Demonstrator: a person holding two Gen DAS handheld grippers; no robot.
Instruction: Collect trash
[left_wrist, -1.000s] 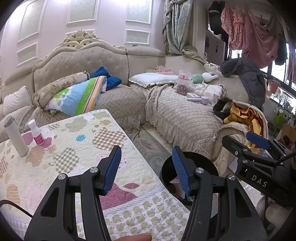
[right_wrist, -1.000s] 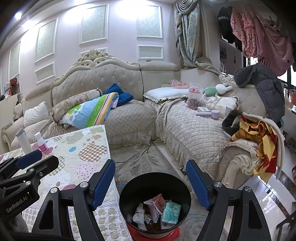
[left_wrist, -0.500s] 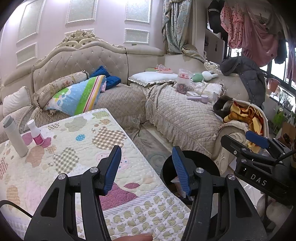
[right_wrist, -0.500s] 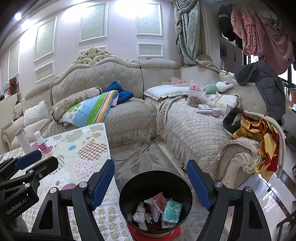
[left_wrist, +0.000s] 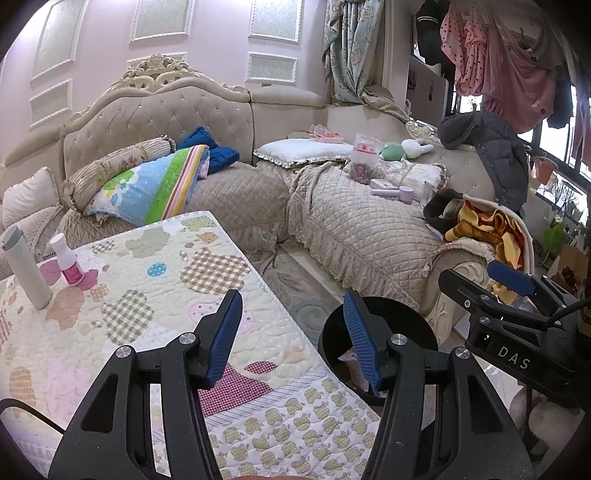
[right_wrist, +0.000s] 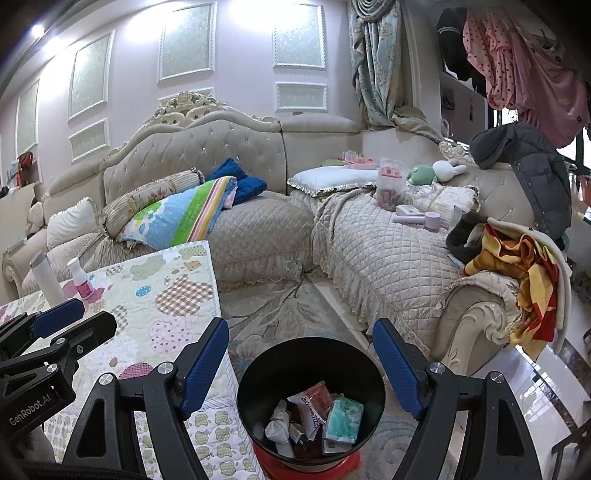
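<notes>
- The right hand-held gripper (right_wrist: 300, 363) hangs with jaws spread wide, holding nothing, directly above the black trash bin (right_wrist: 258, 376).
- The bin stands upright on the floor, mouth up, just beside the quilted surface (right_wrist: 170, 291); wrappers and crumpled tissue (right_wrist: 279, 424) lie inside.
- The left hand-held gripper (left_wrist: 291, 332) is open and empty over the surface's edge, the bin (left_wrist: 399, 321) to its right.
- Farther back, a white bottle (left_wrist: 26, 267) stands upright.
</notes>
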